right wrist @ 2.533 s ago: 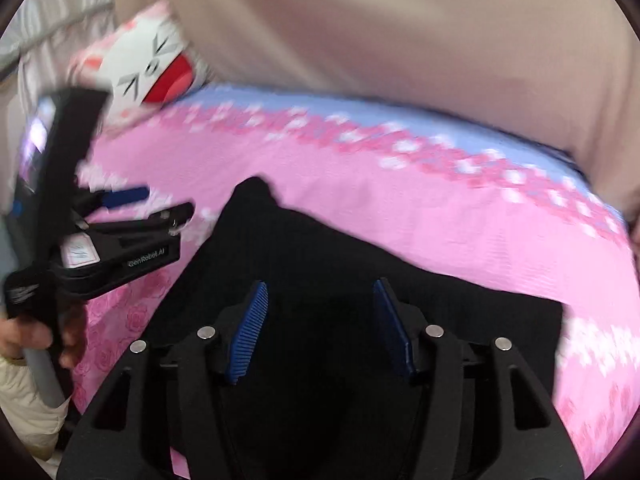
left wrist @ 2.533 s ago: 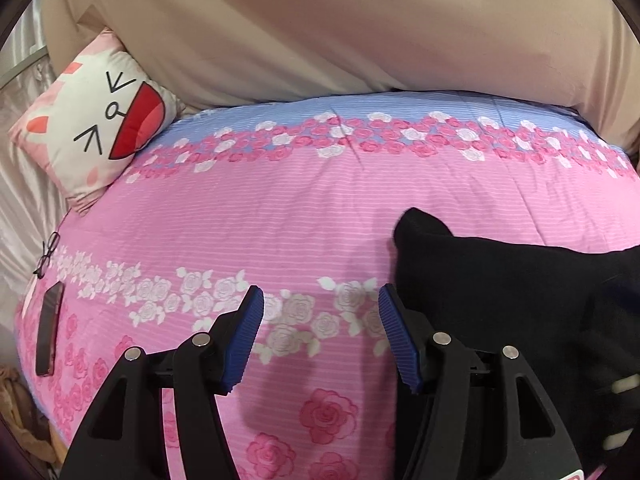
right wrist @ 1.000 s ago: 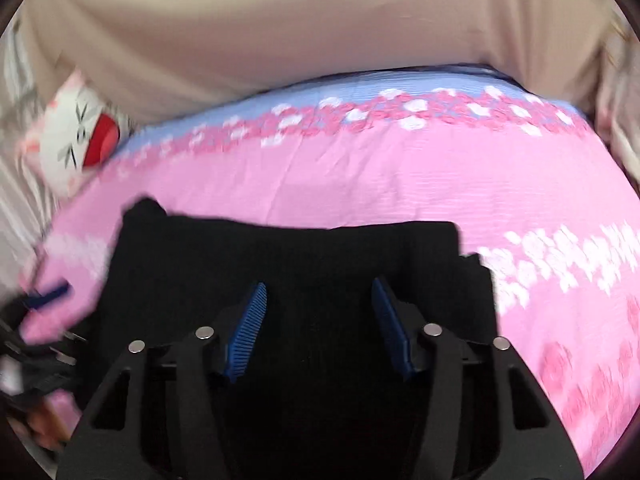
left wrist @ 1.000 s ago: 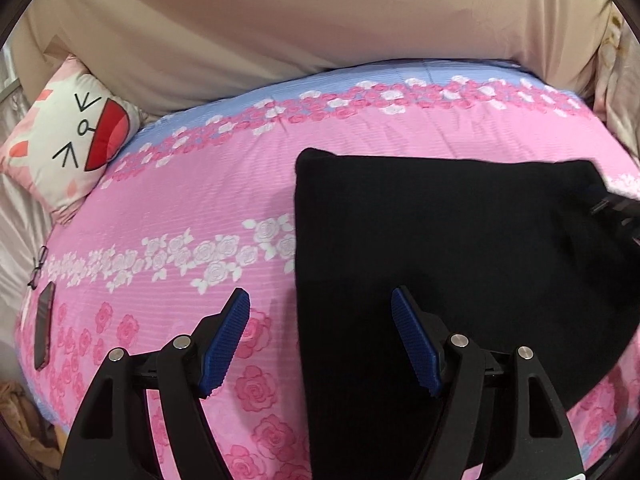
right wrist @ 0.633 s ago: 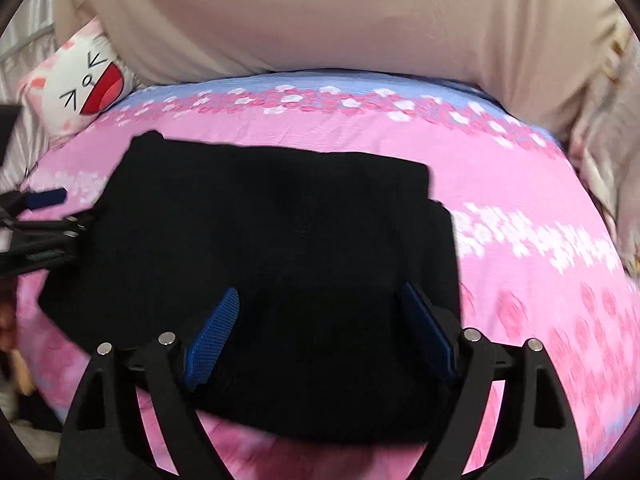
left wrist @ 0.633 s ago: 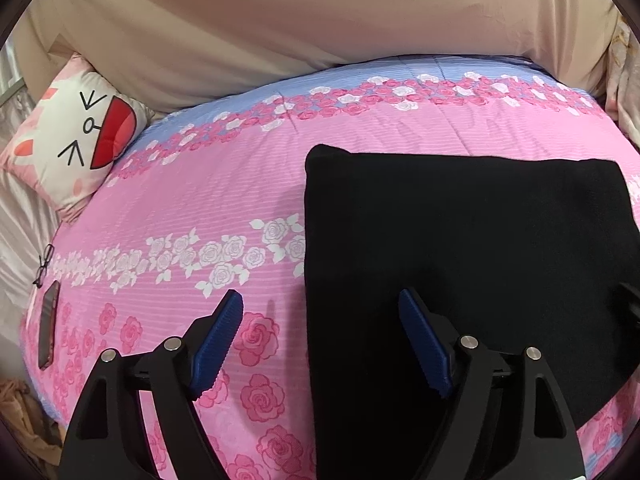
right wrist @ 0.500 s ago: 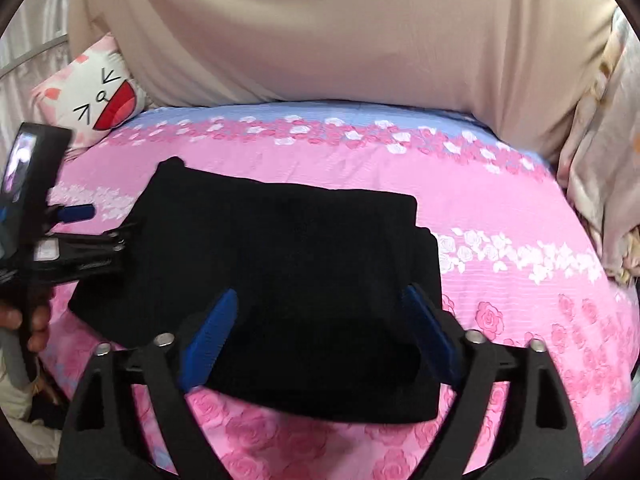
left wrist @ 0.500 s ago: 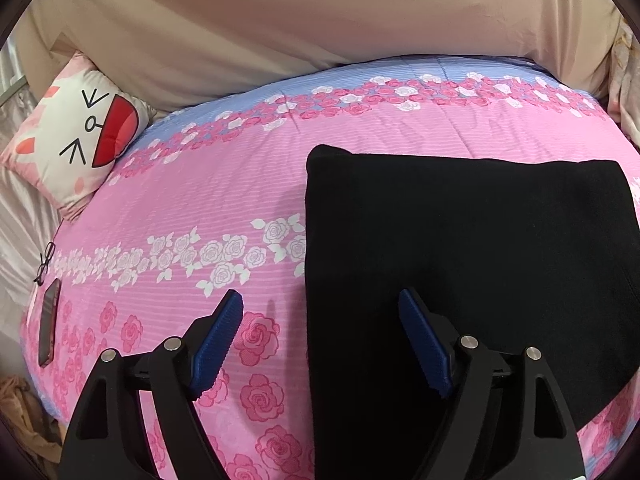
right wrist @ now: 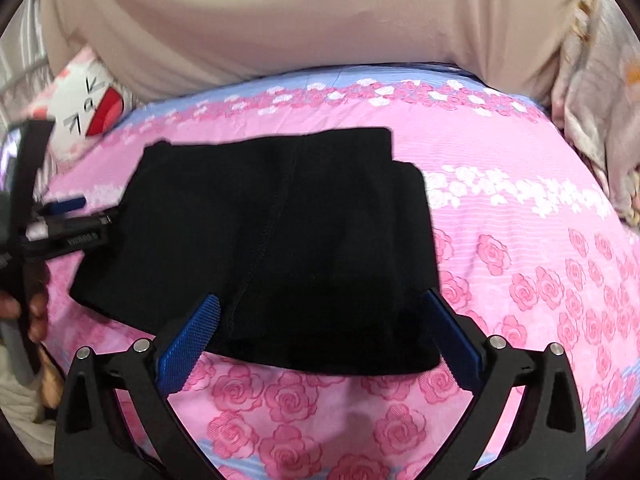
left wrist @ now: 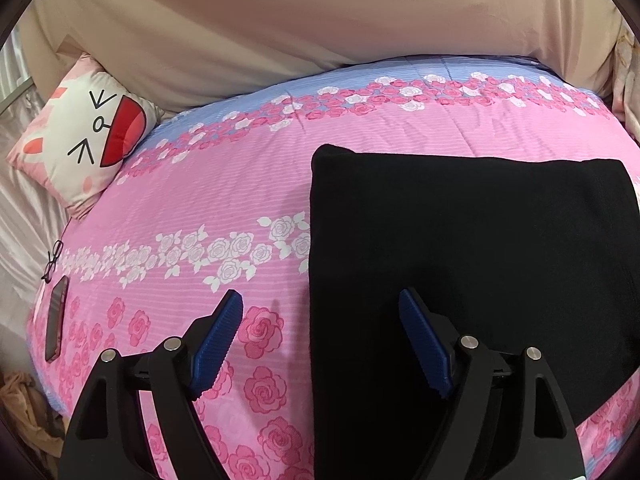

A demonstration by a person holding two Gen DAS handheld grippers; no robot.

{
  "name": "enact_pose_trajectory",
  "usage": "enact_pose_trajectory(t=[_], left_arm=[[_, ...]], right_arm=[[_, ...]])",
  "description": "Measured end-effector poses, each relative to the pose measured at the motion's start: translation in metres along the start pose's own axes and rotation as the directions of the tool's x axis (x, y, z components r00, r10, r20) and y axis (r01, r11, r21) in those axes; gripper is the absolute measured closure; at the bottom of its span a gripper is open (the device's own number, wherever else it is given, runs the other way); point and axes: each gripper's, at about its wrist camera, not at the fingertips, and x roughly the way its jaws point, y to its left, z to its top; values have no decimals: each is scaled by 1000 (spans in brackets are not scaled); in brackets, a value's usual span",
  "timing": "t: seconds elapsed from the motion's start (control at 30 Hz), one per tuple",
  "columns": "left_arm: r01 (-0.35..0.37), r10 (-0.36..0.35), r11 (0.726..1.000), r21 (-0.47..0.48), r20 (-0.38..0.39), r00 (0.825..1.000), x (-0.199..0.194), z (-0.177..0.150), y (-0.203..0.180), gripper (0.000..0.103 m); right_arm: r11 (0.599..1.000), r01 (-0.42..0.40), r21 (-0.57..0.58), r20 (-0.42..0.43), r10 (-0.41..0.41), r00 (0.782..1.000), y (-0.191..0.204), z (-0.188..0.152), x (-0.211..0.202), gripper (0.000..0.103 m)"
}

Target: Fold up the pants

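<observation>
Right gripper (right wrist: 318,334): blue-padded fingers spread wide apart, holding nothing, above the near edge of the pants.
Left gripper (left wrist: 320,340): fingers wide apart and empty; one pad (left wrist: 218,336) is over the bedspread, the other over the black cloth. In the right wrist view it shows at the left edge (right wrist: 68,220), beside the pants' left side.
Pants (right wrist: 272,240): black, folded into a flat, roughly rectangular stack lying on the bed; a seam runs down the top layer, and a lower layer peeks out along the right side.
Bedspread (left wrist: 208,200): pink with roses, a blue band at the far edge.
Phone (left wrist: 56,322): dark, near the bed's left edge, with glasses (left wrist: 52,266) just beyond it.
Cat pillow (left wrist: 86,136): far left corner.
Wall cover (left wrist: 320,20): beige fabric behind the bed.
</observation>
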Motion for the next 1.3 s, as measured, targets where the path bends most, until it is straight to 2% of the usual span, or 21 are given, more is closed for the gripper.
enact_pose_trajectory(t=[0.13, 0.23, 0.3, 0.33, 0.4, 0.43, 0.57, 0.6, 0.7, 0.77, 0.83, 0.87, 0.9, 0.97, 1.0, 1.07, 1.13, 1.17, 1.2, 1.3], left_arm=[[29, -29, 999, -33, 8, 1000, -11, -1, 6, 25], [64, -62, 997, -53, 28, 998, -24, -2, 9, 23], [97, -96, 994, -51, 30, 995, -31, -7, 7, 18], [97, -96, 994, -40, 29, 995, -32, -10, 5, 18], [77, -77, 997, -12, 27, 997, -31, -16, -1, 18], [56, -57, 998, 4, 15, 998, -27, -21, -5, 17], [37, -37, 999, -4, 29, 999, -27, -31, -9, 16], [30, -30, 1000, -2, 29, 999, -26, -32, -10, 16], [10, -10, 1000, 8, 33, 999, -25, -34, -12, 12], [4, -4, 1000, 3, 32, 999, -26, -34, -11, 10], [6, -6, 1000, -2, 27, 1000, -26, -34, -10, 10], [5, -5, 1000, -2, 28, 1000, -25, -34, -10, 10], [2, -2, 1000, -1, 30, 1000, -25, -34, -11, 10], [2, -2, 1000, -1, 30, 1000, -25, -34, -10, 10], [4, -4, 1000, 1, 31, 1000, -25, -34, -10, 10], [14, -14, 1000, -1, 28, 999, -24, -35, -9, 10], [36, -35, 999, -16, 27, 999, -22, -36, -6, 9], [34, -33, 999, -28, 24, 999, -20, -36, -5, 5], [30, -29, 999, -35, 24, 999, -20, -36, -4, 5], [43, -43, 998, -41, 22, 999, -18, -35, -3, 5]], right_arm=[[991, 24, 134, 51, -31, 998, -35, 4, -27, 5], [968, 34, 250, 92, -59, 994, -70, -1, -43, 5], [956, 75, 285, 39, -90, 995, -86, -7, -42, 5], [956, 92, 279, -12, -92, 996, -91, -11, -36, 5], [960, 99, 263, -44, -91, 995, -91, -16, -29, 5], [958, 96, 268, -49, -86, 995, -90, -18, -28, 5], [952, -24, 304, -52, 42, 998, -81, -21, -18, 5], [954, -54, 295, -55, 74, 996, -75, -18, -14, 5], [961, -75, 265, -41, 89, 995, -57, -9, -12, 5], [971, -68, 231, 4, 69, 998, -44, 0, -19, 5], [988, -68, 140, 66, 59, 996, -26, 9, -25, 5], [995, -45, 93, 84, 37, 996, -18, 13, -23, 5], [999, 28, 39, 73, -31, 997, -9, 15, -14, 5], [986, 161, -36, 5, -161, 987, -4, 9, 7, 5], [978, 195, -74, -46, -199, 979, -4, 0, 23, 5], [991, 136, -17, -29, -137, 990, -13, -12, 22, 5], [996, 63, 59, -72, -59, 996, -27, -16, 21, 5], [995, 39, 89, -83, -32, 996, -32, -16, 21, 5], [991, 2, 134, -100, 11, 995, -39, -17, 22, 5], [981, -38, 192, -107, 60, 992, -46, -18, 18, 5]])
